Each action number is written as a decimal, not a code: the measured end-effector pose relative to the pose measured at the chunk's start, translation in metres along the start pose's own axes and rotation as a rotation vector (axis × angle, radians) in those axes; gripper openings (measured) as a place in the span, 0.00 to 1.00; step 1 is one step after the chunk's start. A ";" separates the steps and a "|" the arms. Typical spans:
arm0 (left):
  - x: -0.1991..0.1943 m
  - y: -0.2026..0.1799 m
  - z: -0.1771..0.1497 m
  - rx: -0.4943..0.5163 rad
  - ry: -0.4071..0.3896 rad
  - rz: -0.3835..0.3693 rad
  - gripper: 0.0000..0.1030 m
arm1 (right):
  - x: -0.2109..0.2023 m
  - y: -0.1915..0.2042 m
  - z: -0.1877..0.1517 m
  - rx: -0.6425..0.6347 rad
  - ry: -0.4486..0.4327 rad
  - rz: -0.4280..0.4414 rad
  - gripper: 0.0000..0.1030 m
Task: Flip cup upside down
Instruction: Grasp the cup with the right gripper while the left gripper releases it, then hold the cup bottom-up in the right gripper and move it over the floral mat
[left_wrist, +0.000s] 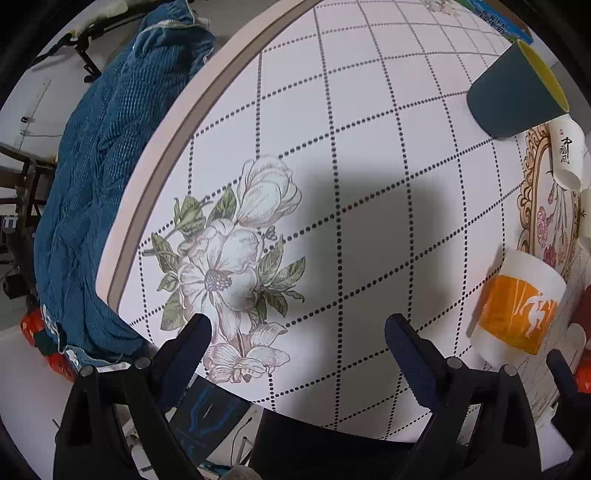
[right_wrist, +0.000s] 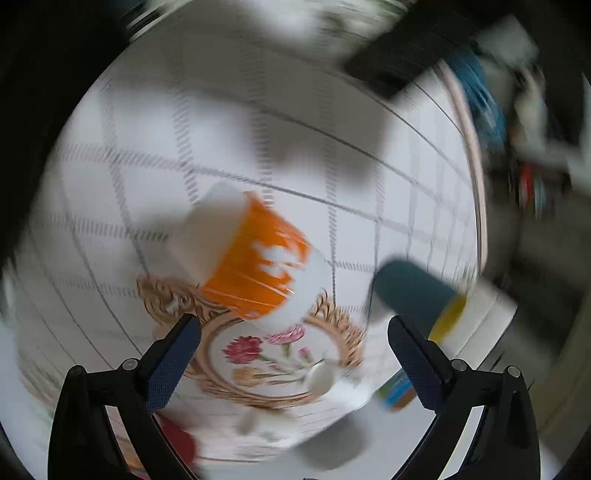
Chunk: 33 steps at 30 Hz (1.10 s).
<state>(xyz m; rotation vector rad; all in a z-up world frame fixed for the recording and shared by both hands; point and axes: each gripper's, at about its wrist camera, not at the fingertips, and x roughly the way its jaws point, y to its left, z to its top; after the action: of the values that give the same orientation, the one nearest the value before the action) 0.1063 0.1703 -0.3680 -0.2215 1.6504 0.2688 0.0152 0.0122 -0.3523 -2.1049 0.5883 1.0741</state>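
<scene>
Nearby, white cup (left_wrist: 566, 152) bears black brush characters, unreadable.

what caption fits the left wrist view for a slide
Open left tongs hover over the floral tablecloth, orange-and-white cup at right.

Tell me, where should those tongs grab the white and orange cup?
Probably across the orange band of the white and orange cup, one finger on each side of its round wall. It has no visible handle. The right tongs are open and already face it, so come straight in.
</scene>
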 end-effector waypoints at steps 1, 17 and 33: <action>0.001 0.000 0.001 -0.002 0.003 0.001 0.93 | 0.002 0.010 0.001 -0.095 -0.005 -0.020 0.99; 0.017 0.002 0.001 -0.026 0.026 -0.004 0.94 | 0.043 0.047 0.003 -0.801 -0.072 -0.186 0.86; 0.023 -0.003 0.005 0.000 0.042 -0.004 0.93 | 0.068 0.031 0.001 -0.780 -0.049 -0.112 0.74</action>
<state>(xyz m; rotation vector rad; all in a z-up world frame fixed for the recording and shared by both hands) 0.1098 0.1690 -0.3916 -0.2315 1.6916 0.2624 0.0322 -0.0128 -0.4202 -2.7053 -0.0017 1.4363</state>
